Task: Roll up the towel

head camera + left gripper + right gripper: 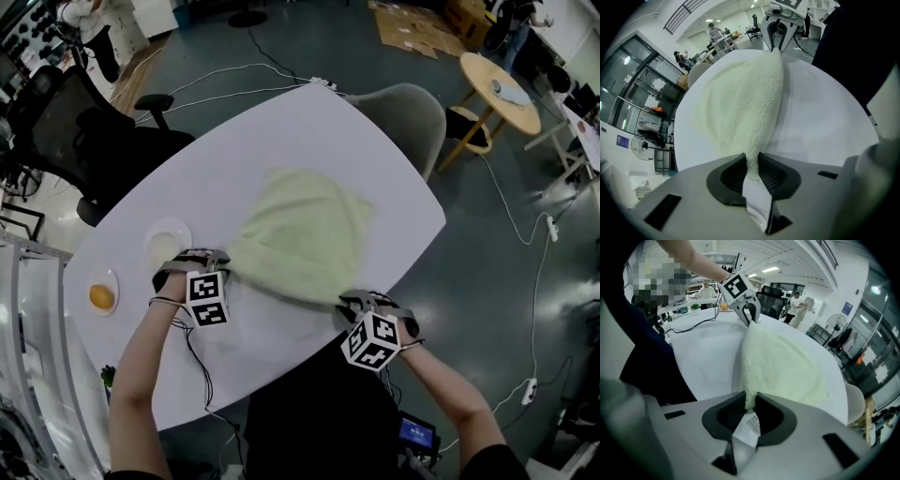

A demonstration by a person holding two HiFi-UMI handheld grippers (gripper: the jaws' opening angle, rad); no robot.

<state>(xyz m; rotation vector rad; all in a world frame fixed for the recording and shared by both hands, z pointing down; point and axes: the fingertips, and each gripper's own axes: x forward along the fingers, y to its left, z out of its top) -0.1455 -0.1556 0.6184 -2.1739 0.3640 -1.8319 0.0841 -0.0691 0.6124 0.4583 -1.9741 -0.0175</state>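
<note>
Pale yellow-green towel (305, 234), fluffy, lies spread mid-table. I see the left gripper (223, 258) clamped on its near left corner and the right gripper (349, 302) clamped on its near right corner. White oval table (375, 131). Two plates (169, 239) at left. Grey floor (309, 37) with cables.

Pale green towel (305, 234) on white table (309, 131)
</note>
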